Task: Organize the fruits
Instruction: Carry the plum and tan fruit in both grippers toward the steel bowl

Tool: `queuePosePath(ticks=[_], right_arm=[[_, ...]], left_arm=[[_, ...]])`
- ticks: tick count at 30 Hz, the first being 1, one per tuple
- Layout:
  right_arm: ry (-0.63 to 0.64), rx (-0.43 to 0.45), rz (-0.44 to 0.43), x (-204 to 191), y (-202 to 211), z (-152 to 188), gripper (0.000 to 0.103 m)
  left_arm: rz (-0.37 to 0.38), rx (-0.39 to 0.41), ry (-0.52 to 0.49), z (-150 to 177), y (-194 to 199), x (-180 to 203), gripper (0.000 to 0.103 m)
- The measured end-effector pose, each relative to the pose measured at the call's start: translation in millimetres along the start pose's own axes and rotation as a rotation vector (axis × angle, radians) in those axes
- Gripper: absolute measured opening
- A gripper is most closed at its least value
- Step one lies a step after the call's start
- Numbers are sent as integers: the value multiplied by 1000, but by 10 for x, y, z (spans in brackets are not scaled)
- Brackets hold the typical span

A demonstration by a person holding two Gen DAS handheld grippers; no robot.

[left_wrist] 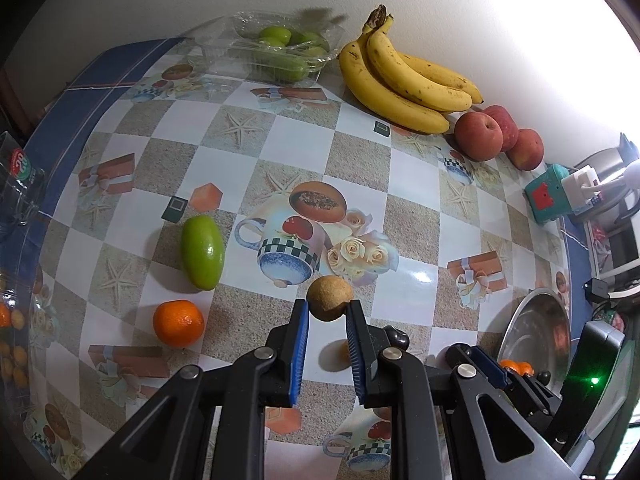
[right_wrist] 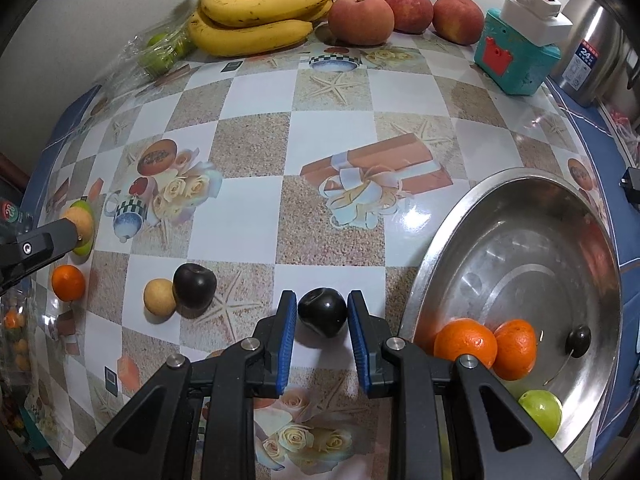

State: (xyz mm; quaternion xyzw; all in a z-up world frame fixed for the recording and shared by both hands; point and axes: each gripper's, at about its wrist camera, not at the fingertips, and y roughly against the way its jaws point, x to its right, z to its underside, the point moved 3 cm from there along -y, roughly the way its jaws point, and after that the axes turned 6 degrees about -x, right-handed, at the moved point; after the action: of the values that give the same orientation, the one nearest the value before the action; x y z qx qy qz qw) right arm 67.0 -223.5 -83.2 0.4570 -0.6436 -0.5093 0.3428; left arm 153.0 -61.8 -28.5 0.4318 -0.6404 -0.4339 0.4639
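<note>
A: Right gripper (right_wrist: 322, 314) clamped on round dark plum (right_wrist: 322, 317), low over table. Left gripper (left_wrist: 328, 309) clamped on small round tan fruit (left_wrist: 329, 298), lifted.

B: Shallow steel bowl (right_wrist: 520, 216) just right of plum; right hand nearer.

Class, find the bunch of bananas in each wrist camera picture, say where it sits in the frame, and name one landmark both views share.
Left wrist view: the bunch of bananas lies top centre-right, against the wall, left of the red apples.
Right wrist view: the bunch of bananas lies top centre-left, again left of the red apples.
Shared landmark: the teal toy box, right of the apples.
</note>
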Motion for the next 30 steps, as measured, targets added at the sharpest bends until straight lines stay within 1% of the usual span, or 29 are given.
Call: queuePosePath(ticks=[7, 18, 23, 30], right_arm=[[-1, 1, -1, -9, 9, 4, 25], [-37, 53, -68, 63, 291, -30, 25], [-81, 74, -93, 204, 415, -36, 25], [-178, 98, -116, 569, 555, -42, 25]], left_arm=[[0, 2, 2, -4, 10, -10, 20], [-10, 24, 2, -10, 89, 10, 20], [-15, 26, -30, 13, 101, 142, 21], [26, 11, -105, 91, 81, 514, 20]])
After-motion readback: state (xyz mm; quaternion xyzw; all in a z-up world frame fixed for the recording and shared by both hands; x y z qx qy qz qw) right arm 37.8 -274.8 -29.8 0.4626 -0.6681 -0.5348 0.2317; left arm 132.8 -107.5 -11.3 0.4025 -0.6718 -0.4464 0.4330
